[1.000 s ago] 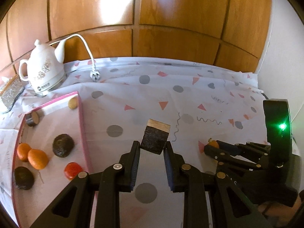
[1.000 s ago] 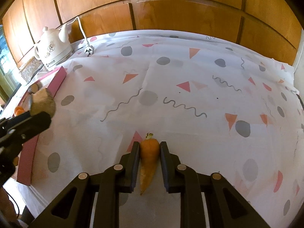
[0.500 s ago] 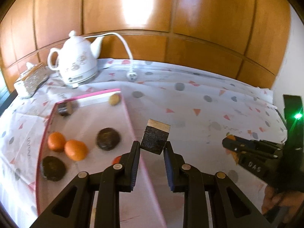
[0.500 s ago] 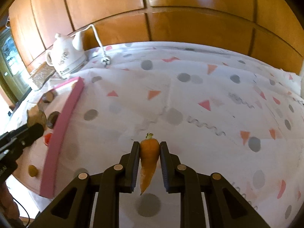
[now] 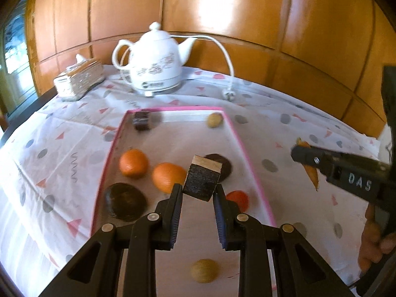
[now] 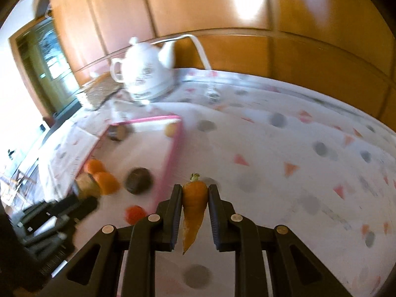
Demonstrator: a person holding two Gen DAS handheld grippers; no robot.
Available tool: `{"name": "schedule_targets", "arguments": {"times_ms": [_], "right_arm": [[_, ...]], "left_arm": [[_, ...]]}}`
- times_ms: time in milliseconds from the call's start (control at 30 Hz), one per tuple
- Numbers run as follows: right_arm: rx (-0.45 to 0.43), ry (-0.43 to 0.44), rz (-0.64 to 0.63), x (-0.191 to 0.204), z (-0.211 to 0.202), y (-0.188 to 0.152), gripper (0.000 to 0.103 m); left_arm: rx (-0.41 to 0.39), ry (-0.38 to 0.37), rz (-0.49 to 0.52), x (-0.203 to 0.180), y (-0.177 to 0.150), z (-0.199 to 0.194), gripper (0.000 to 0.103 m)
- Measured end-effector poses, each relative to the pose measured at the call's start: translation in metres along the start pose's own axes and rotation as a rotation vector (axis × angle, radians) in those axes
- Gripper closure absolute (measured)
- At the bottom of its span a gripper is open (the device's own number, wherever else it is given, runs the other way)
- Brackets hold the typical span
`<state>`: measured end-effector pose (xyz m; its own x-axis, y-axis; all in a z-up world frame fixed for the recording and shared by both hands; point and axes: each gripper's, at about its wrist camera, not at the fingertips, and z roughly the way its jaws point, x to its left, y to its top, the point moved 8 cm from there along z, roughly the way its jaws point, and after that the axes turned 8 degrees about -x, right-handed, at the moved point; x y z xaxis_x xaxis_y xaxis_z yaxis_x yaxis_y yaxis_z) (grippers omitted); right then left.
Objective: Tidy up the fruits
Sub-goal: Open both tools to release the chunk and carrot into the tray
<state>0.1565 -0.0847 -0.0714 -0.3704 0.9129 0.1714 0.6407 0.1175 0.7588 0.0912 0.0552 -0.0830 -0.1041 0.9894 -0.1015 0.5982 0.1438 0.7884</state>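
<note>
Glossy orange-brown wooden wall panels (image 5: 247, 19) rise behind a table draped in a white cloth printed with grey dots and pink triangles (image 5: 284, 123). Bright glare reflects off the wood. At far left, daylight enters through a dark-framed glazed door (image 6: 49, 59).

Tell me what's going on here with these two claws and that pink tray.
A person holds a claw in each hand. The left claw grips a dark block above the pink-rimmed tray, which holds two oranges and other pieces. The right claw grips a carrot over the tablecloth, beside the tray.
</note>
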Motion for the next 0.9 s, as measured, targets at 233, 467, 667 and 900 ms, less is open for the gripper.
{"name": "schedule_targets", "arguments": {"times_ms": [233,467,667,900], "right_arm": [[0.025,0.074,-0.054,0.046,0.028,0.014,0.082],[0.088,0.146,-0.063,0.072,0.051,0.008,0.077],[0.062,0.15,-0.04,0.072,0.041,0.009,0.074],[0.001,0.051,-0.02,0.058,0.016,0.007,0.071]], "left_arm": [[0.006,0.04,-0.039,0.02,-0.004,0.001,0.077],[-0.005,0.062,-0.092,0.035,-0.003,-0.001,0.059],[-0.024,0.072,-0.1,0.04,-0.001,-0.01,0.059],[-0.072,0.093,-0.106,0.044,0.006,-0.029,0.039]]}}
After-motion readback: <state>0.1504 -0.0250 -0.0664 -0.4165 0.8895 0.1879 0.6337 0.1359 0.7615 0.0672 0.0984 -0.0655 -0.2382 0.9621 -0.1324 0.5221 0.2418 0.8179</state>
